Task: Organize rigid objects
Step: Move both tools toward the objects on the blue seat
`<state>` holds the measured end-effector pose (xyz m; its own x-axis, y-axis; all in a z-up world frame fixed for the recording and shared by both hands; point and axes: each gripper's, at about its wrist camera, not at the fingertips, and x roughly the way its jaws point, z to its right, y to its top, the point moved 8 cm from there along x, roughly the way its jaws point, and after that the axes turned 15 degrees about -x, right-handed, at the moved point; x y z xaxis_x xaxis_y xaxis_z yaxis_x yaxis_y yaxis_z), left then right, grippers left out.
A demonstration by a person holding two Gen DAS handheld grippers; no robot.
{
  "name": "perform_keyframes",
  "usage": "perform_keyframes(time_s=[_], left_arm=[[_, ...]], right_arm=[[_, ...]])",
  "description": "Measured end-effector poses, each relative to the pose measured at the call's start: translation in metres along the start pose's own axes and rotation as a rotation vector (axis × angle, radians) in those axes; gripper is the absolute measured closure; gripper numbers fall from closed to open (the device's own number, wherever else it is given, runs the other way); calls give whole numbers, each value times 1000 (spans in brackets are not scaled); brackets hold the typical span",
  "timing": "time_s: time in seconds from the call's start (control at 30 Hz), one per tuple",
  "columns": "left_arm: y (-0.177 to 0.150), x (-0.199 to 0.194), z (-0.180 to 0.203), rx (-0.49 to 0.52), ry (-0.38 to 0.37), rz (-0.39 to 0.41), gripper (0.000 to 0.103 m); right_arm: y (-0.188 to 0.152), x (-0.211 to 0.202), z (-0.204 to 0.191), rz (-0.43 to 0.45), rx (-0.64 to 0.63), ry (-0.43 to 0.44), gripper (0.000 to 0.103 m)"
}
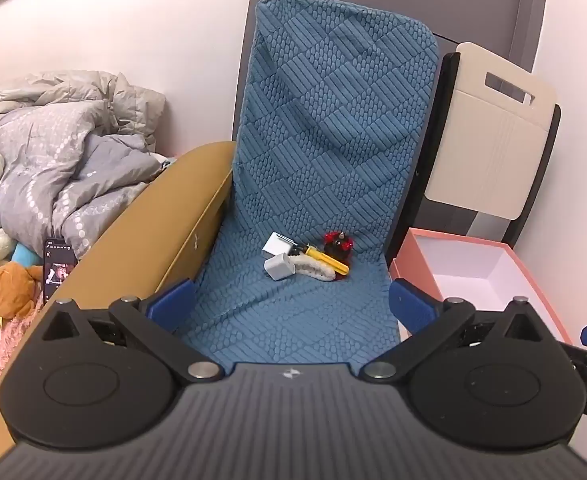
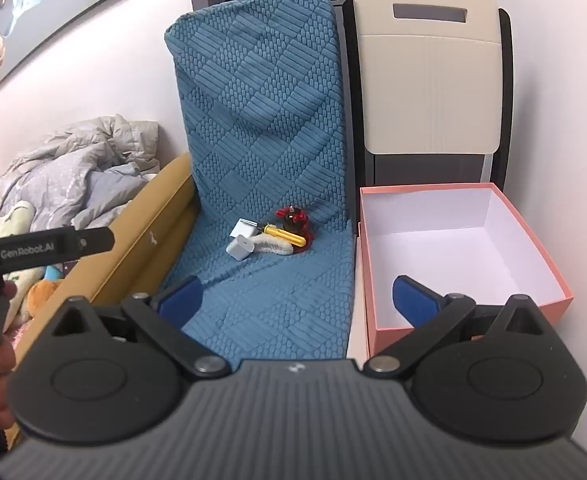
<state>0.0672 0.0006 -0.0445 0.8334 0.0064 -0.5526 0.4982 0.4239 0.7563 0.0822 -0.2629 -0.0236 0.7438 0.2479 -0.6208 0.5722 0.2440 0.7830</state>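
I am holding both grippers back, near the front edge of the blue seat cover point(image 1: 313, 184). The left gripper point(image 1: 293, 300) has its jaws wide apart and holds nothing. The right gripper point(image 2: 297, 300) is the same, wide apart and holding nothing.

The small things lie in a little heap far back on the seat, where it bends up. There are two white chargers point(image 1: 279, 258), a yellow pen-shaped tool point(image 1: 325, 260), a fluffy white brush point(image 1: 313, 270) and a red and black toy point(image 1: 338, 245). They touch each other.

The pink box point(image 2: 465, 252) sits to the right of the seat, with nothing in it.

From the left jaws, the heap is straight ahead. From the right jaws, it is ahead and a bit left. The yellow tool's long side runs from far left to near right, so I think the jaws must cross it.
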Motion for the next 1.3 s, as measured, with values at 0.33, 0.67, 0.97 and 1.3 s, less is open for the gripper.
perform_keyframes(time_s=[0.33, 0.67, 0.97, 1.3], left_arm=[[-2, 1, 3, -14, 4, -15, 0], [-4, -3, -1, -14, 3, -18, 0], [-7, -4, -4, -18, 1, -21, 0], [-15, -2, -1, -23, -7, -28, 0]], right_arm=[[-3, 1, 0, 10, -22, 7, 0], [-8, 2, -5, -18, -11, 31, 0], [-10, 0, -10, -24, -9, 39, 0], [-13, 4, -5, -26, -12, 35, 0]])
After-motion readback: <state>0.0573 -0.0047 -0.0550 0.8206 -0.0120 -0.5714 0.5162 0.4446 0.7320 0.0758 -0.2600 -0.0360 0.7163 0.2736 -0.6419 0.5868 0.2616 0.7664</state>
